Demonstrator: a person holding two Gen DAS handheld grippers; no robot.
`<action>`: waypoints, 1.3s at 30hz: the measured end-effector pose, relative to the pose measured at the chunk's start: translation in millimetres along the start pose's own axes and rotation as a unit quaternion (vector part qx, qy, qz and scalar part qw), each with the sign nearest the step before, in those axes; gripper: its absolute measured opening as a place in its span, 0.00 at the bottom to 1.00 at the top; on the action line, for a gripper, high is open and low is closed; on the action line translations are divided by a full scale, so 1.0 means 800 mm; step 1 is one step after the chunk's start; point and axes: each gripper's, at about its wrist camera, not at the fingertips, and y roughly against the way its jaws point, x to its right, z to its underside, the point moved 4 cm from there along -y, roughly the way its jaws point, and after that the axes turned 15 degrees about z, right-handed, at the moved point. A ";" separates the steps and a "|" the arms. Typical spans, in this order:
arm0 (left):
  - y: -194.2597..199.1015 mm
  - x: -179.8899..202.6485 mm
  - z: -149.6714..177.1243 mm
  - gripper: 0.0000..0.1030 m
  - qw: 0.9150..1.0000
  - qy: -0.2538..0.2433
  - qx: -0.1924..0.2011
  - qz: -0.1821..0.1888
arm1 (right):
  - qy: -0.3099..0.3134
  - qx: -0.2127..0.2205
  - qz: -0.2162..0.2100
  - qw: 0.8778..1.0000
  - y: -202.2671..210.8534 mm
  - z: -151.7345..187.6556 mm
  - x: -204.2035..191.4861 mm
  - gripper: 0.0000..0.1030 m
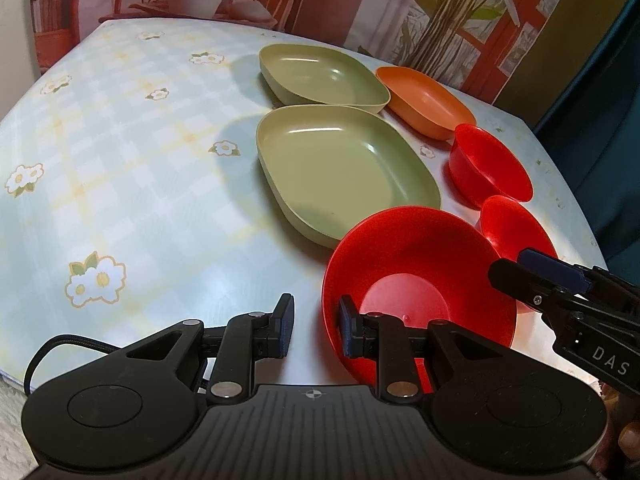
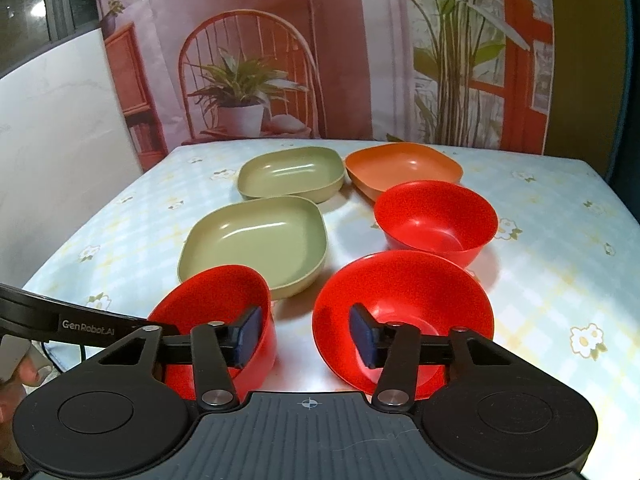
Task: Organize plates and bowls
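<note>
Three red bowls stand at the near right of the table. My left gripper (image 1: 316, 326) is open astride the left wall of the nearest red bowl (image 1: 420, 264) (image 2: 208, 300), one finger inside and one outside. Tablecloth shows between the outer pad and the rim. My right gripper (image 2: 306, 334) (image 1: 520, 270) is open astride the left wall of the second red bowl (image 2: 404, 292) (image 1: 512, 228). Its pads do not press on that wall. Behind these stand a third red bowl (image 2: 436, 216), two green plates (image 2: 256, 240) (image 2: 292, 176) and an orange dish (image 2: 400, 168).
A flowered light-blue tablecloth (image 1: 120, 160) covers the table, and its left half is bare. A printed backdrop (image 2: 320, 60) of plants and a chair hangs behind the far edge. A person's fingers (image 2: 32, 368) show at the lower left.
</note>
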 end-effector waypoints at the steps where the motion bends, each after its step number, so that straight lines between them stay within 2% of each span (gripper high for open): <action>1: 0.000 0.000 0.000 0.25 1.000 0.001 0.000 0.001 | 0.003 0.001 -0.002 1.000 0.000 0.000 -0.001 0.37; 5: 0.000 -0.002 0.000 0.25 1.000 0.003 0.002 0.005 | 0.013 0.004 -0.008 1.000 0.002 0.000 -0.006 0.27; 10: 0.001 -0.003 0.001 0.24 1.000 0.003 0.003 0.007 | 0.022 -0.002 -0.028 0.999 0.002 0.001 -0.013 0.07; 18: 0.005 0.000 0.001 0.18 1.000 -0.005 0.007 0.009 | 0.010 -0.015 -0.053 0.998 -0.001 0.003 -0.014 0.07; 25: 0.025 0.029 -0.016 0.18 0.997 -0.069 0.028 0.000 | -0.008 0.002 -0.067 0.998 0.010 -0.005 -0.010 0.04; 28: 0.030 0.038 -0.021 0.17 0.996 -0.080 0.032 0.001 | -0.030 0.009 -0.073 0.997 0.014 -0.010 -0.003 0.04; 33: 0.024 0.035 -0.015 0.11 0.998 -0.058 0.019 0.009 | -0.057 0.009 -0.078 0.995 0.016 -0.007 0.013 0.03; 39: 0.016 0.015 -0.011 0.05 1.000 -0.021 0.012 0.001 | -0.065 0.000 -0.082 0.995 0.009 0.000 0.016 0.03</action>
